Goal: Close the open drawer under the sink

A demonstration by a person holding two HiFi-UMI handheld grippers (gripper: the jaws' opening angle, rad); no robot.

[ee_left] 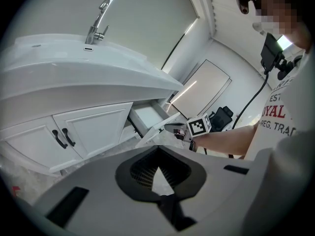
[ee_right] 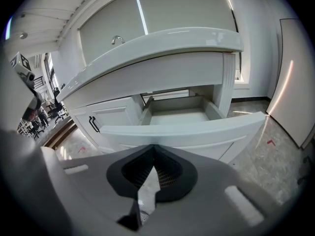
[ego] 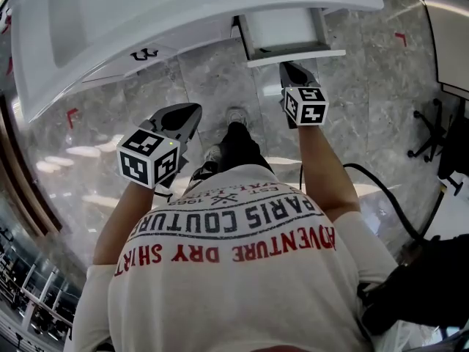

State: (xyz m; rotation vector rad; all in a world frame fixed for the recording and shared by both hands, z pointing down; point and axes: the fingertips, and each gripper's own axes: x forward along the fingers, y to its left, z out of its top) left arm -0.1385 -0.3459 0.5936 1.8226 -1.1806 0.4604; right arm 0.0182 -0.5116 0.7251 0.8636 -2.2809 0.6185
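We find the drawer [ego: 287, 34] pulled out below the right end of the sink [ego: 146, 20], with its front edge overhanging the floor [ego: 366, 86]. The right gripper [ego: 292, 69] sits just before the middle of that front edge, jaws drawn together on nothing. The left gripper [ego: 189, 114], likewise closed and empty, hangs over bare floor left of the drawer, facing the cabinet doors [ee_left: 93, 127].

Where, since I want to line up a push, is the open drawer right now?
In the head view the open drawer is top centre-right, pulled out from under the sink, with the right tool close to its front panel.
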